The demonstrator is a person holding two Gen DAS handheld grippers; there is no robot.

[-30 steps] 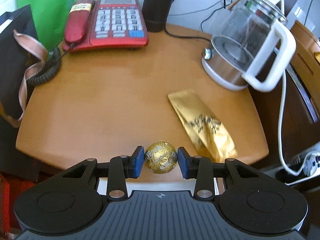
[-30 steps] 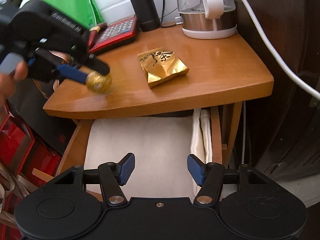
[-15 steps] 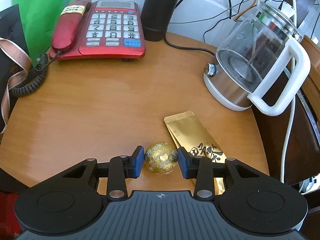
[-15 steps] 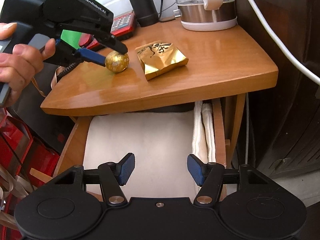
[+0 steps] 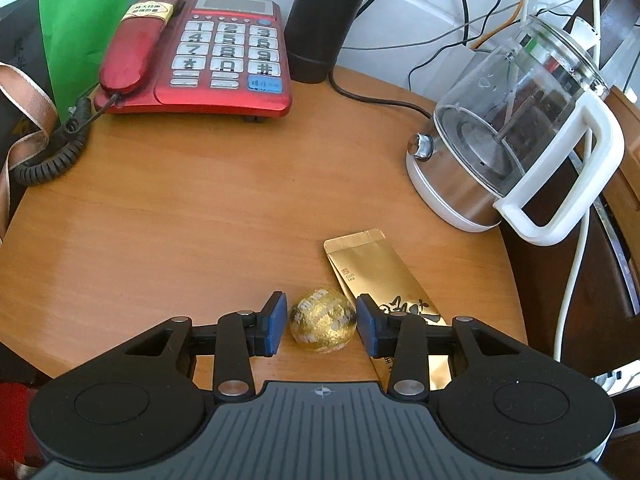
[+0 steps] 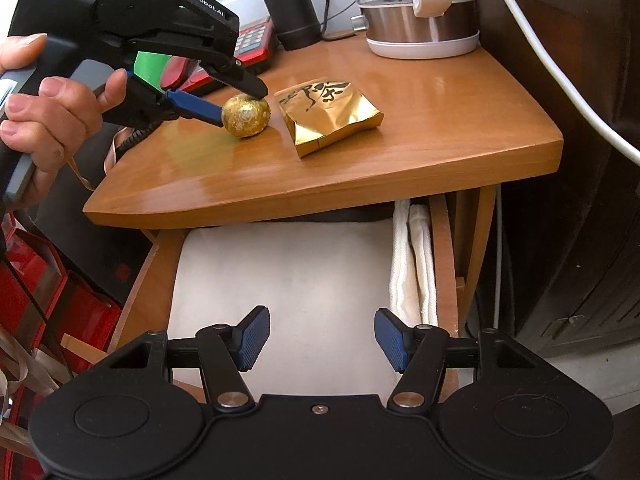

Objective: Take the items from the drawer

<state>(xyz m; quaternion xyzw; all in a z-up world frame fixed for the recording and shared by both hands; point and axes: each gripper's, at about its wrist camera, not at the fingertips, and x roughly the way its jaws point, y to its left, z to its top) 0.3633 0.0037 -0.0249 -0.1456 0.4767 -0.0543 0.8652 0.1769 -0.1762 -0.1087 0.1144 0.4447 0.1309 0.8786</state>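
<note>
Now left claw [image 5: 322, 324] opened, gold ball [image 5: 323, 319] tabletop-resting

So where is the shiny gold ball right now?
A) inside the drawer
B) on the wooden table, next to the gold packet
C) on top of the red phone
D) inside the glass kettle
B: the gold ball sits on the wooden table beside the gold packet, between the left gripper fingers.

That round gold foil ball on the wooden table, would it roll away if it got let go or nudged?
Probably a little. The round gold foil-wrapped ball has no obvious flat side, and the wooden tabletop looks smooth and glossy. Its crinkled foil might slow it. The flat gold foil packet close beside it could stop it on that side.
</note>
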